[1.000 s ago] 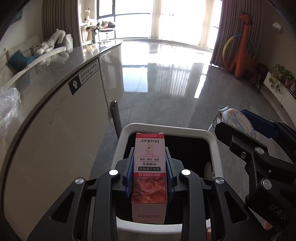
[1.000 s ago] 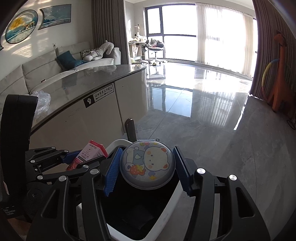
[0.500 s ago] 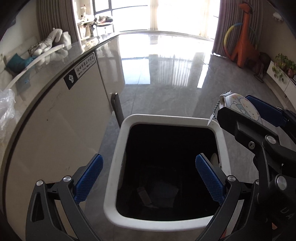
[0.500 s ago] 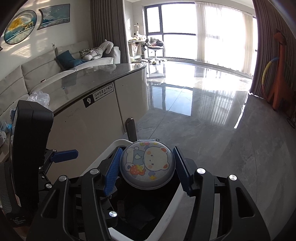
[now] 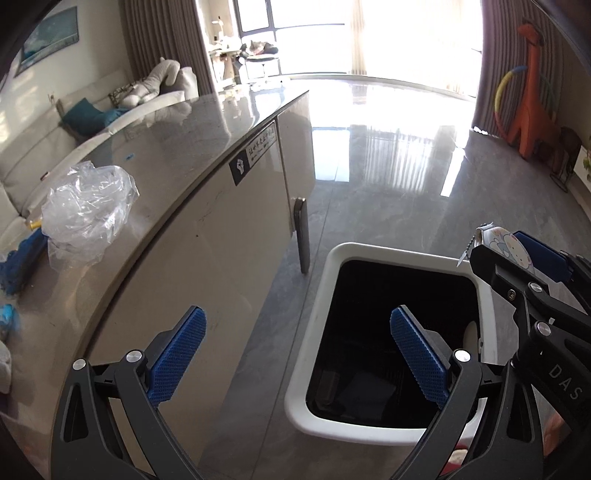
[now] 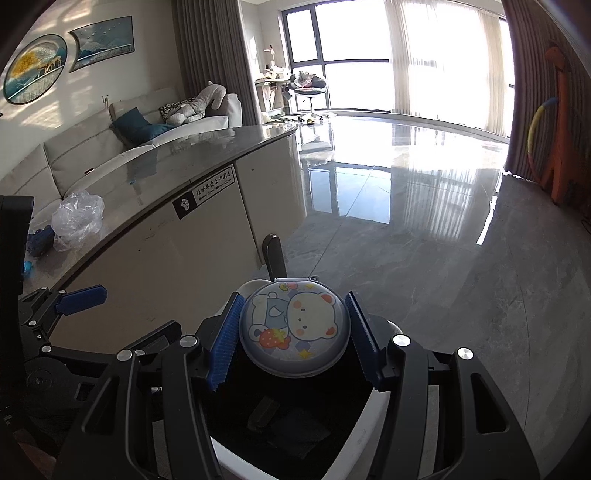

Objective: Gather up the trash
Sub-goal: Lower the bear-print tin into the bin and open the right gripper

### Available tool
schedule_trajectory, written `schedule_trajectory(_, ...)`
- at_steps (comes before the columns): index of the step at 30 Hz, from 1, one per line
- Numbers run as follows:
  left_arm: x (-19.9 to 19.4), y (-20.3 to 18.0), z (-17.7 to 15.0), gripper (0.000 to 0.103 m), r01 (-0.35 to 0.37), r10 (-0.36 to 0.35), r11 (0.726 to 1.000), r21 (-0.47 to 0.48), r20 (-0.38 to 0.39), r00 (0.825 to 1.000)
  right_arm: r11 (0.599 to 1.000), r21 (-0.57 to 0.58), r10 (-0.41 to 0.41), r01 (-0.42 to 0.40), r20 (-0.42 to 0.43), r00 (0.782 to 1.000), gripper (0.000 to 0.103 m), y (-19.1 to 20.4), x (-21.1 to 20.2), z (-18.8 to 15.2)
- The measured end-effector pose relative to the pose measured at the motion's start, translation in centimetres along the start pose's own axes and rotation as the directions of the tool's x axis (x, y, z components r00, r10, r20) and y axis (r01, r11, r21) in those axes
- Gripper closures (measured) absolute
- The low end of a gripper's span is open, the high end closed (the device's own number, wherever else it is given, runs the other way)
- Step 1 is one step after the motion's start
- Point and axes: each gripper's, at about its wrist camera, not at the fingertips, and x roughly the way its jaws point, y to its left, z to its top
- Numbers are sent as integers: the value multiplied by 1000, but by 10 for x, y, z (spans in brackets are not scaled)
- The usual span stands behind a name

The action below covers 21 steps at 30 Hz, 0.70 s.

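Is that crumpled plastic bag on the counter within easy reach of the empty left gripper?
Probably yes: the left gripper is open and empty, and nothing stands between it and the plastic bag on the counter.

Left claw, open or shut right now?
Open. The left claw has just opened and holds nothing; its blue pads stand wide apart, with only the cabinet and the white bin showing between them.

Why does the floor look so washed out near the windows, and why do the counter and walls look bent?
Left wrist view: sunlight through the windows blows out to white and glares off the glossy floor; the bin interior stays nearly black. Right wrist view: same glare on the floor, and the fisheye lens bows the counter edge; the bear case in the right tongs is sharp.
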Motion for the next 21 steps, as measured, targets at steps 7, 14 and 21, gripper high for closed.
schedule_trajectory(7, -22, 4, 6, 5, -72, 67, 996, 44, 91, 994, 999, 26, -18, 18, -28, 999, 46, -5, 8, -1)
schedule_trajectory(14, -28, 21, 15, 5, -62, 63, 998, -13, 104, 993, 998, -54, -20, 16, -76, 997, 46, 14, 20, -13)
schedule_trajectory(21, -30, 30, 17, 5, -33, 38, 998, -49, 101, 994, 995, -97, -36, 26, -109, 993, 45, 18, 28, -21)
